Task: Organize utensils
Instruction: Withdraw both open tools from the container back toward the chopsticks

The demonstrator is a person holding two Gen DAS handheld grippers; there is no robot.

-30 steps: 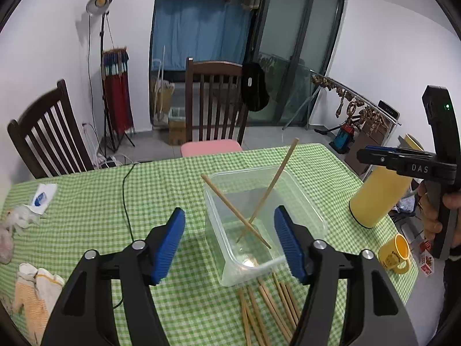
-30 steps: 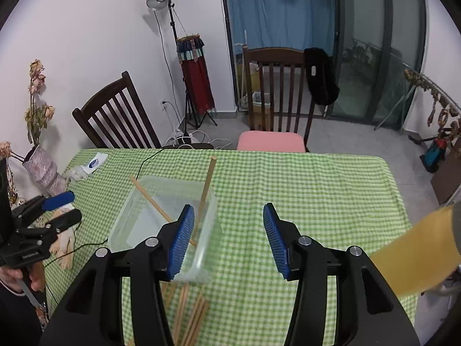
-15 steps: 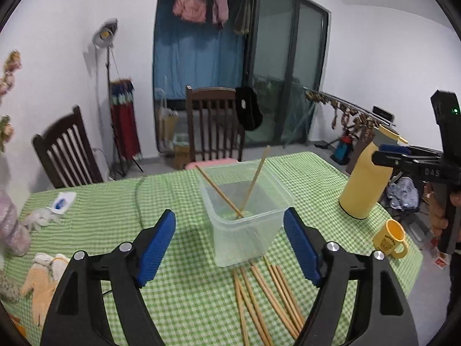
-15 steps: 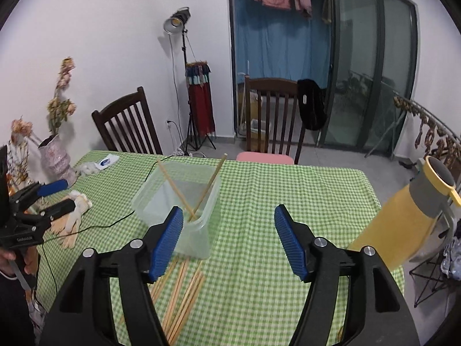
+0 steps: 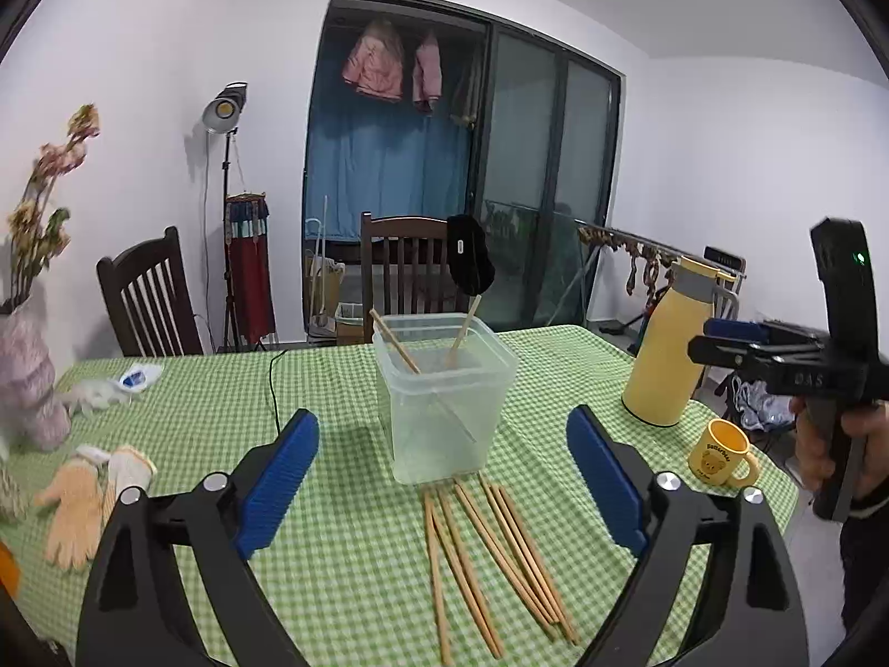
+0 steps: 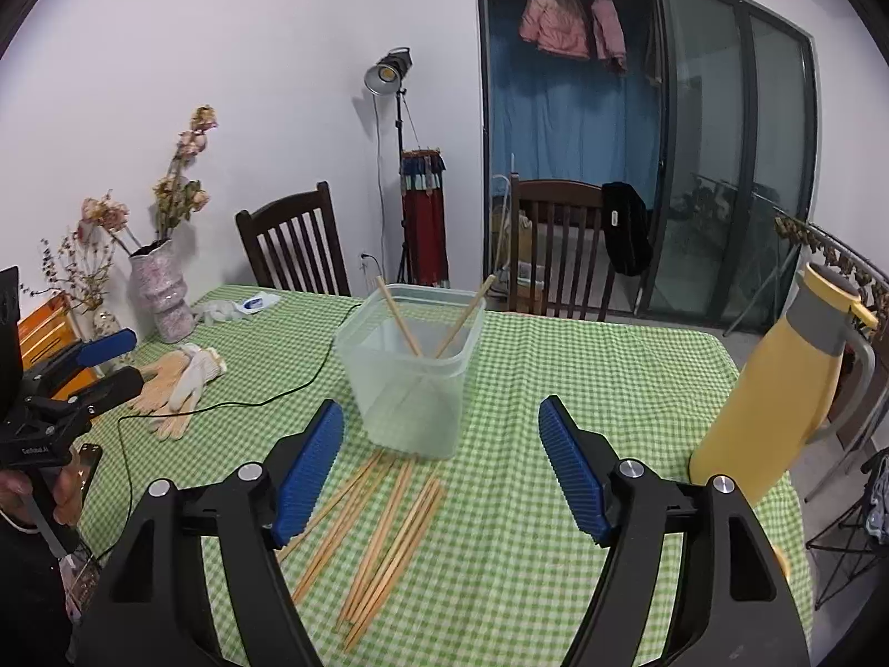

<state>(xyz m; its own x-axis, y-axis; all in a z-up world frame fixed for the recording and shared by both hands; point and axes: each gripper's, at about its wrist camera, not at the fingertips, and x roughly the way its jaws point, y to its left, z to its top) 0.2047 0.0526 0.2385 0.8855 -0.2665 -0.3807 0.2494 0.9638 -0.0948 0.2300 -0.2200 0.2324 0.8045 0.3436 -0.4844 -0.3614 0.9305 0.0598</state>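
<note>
Left of the work area, a pair of cream knitted work gloves [image 5: 91,492] lies on the green-and-white checked tablecloth [image 5: 344,567], clear of the task. The left gripper [image 5: 443,486] has nothing between its blue pads; its jaws are wide apart and opening. Ahead of it, past the pads, stands the clear plastic tub [image 5: 444,397], with two slim wooden chopsticks [image 5: 395,343] leaning crossed inside, tips down, tops above the rim. The loose wooden chopsticks [image 5: 489,561] lie flat on the cloth just before the tub's near wall, between and slightly right of the left gripper's pads. Their long axes run roughly away from the viewer toward the tub, fanned slightly, far ends close to its base. The right gripper [image 6: 441,467] is likewise empty, jaws parted and opening; in its view the same bundle [image 6: 383,528] sits below and left of centre, angled up-right toward the tub [image 6: 411,372]. Judgement: neither hand is clearly nearer, and a pick needs the pads turned across the sticks. A yellow insulated jug [image 5: 669,344] and a small yellow mug [image 5: 719,453] stand right.
</note>
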